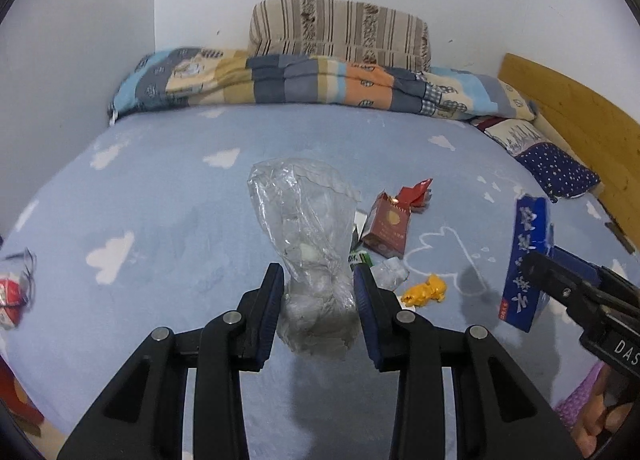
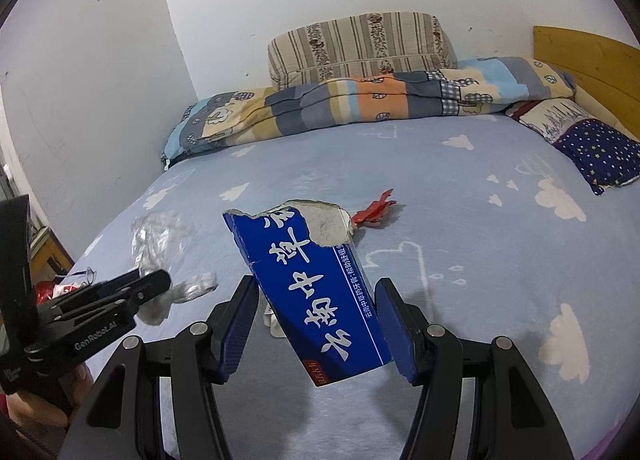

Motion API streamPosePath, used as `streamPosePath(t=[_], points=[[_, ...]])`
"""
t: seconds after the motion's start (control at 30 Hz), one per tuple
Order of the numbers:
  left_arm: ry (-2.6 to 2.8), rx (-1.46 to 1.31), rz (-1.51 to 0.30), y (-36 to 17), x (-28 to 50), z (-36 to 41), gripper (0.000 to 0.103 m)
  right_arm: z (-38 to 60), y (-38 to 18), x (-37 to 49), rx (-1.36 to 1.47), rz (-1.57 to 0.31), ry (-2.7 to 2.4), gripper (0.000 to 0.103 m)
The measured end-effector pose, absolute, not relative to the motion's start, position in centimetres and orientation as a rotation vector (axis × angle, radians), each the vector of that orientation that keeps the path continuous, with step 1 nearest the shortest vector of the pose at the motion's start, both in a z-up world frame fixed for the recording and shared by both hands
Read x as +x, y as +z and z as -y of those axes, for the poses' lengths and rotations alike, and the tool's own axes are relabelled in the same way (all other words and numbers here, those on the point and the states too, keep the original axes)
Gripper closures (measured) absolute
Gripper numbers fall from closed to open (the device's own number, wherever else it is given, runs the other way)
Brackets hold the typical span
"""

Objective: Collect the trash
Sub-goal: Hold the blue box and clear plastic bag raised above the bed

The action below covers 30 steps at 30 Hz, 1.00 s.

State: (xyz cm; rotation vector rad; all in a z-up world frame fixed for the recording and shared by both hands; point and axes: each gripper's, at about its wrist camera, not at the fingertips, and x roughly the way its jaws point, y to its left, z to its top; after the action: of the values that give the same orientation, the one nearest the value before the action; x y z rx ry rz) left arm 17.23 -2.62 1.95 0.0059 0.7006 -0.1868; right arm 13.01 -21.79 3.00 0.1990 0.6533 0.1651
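above the cloud-print bed sheet [image 1: 160, 187], the left gripper [image 1: 318, 288] is clamped on a clear plastic bag [image 1: 304, 219] holding crumpled pale scraps, a red cigarette pack [image 1: 386, 225] lies rightward, and the right gripper [image 2: 316, 314] pinches a torn blue carton [image 2: 316, 284] printed with white chinese characters.

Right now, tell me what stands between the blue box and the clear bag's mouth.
Nothing visible does. The right tongs hold the torn blue box above the bed, beside the clear bag held upright in the left tongs. Open air separates them; the red pack lies lower, on the sheet.
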Motion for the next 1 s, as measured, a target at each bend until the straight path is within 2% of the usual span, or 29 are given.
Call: streamPosePath(t=[0.43,1.0], points=[[-0.169,0.1,-0.616,3.0,16.0,3.9,0.068,20.4,3.1,12.8,0.174,-0.652,0.195,0.039],[-0.159,0.126,-0.605,3.2,15.7,4.2,0.068,20.7,3.2,12.6,0.193,-0.647,0.175,0.039]])
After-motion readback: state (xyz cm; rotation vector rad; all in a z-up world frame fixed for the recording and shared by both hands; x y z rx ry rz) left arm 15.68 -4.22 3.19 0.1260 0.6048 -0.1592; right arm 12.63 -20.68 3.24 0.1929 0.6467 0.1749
